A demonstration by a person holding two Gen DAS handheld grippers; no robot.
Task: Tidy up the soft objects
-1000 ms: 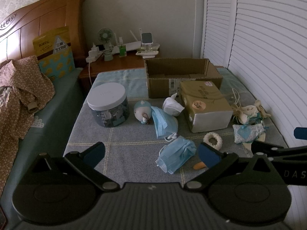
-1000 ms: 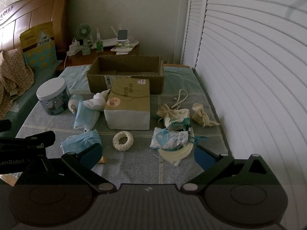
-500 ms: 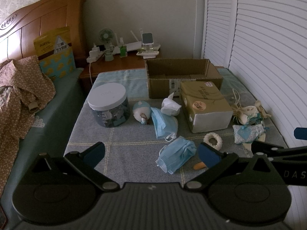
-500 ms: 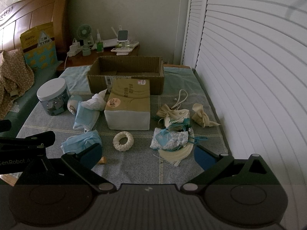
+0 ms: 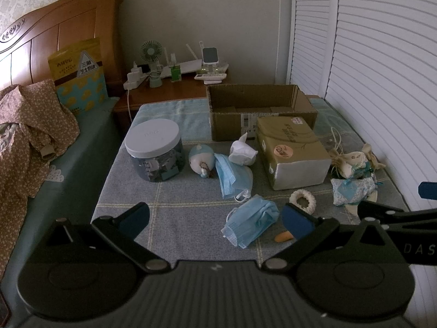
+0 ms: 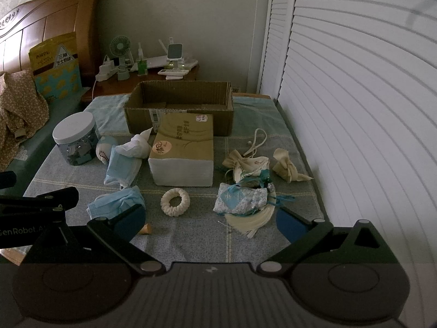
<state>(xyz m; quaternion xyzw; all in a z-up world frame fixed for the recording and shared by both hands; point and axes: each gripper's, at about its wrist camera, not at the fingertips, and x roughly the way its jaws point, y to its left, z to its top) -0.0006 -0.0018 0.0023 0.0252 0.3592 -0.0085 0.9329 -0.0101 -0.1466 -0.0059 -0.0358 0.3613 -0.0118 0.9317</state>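
Observation:
Soft things lie on a grey checked cloth (image 5: 174,194): two blue face masks (image 5: 250,222) (image 5: 232,175), a white mask (image 5: 241,153), a small plush (image 5: 200,160), a cream scrunchie (image 6: 174,201), a floral sachet (image 6: 240,198) and cream pouches (image 6: 286,168). An open cardboard box (image 6: 180,109) stands at the back. My left gripper (image 5: 215,220) is open and empty, just near of the nearer blue mask. My right gripper (image 6: 210,220) is open and empty, near of the scrunchie and sachet.
A wrapped tissue pack (image 6: 184,154) sits in front of the box. A white-lidded jar (image 5: 154,151) stands at the left. White shutter doors (image 6: 355,109) line the right. A bed with floral cloth (image 5: 27,136) lies left; a cluttered nightstand (image 5: 169,87) stands behind.
Both views have shifted very slightly; the objects have not moved and both grippers stay open.

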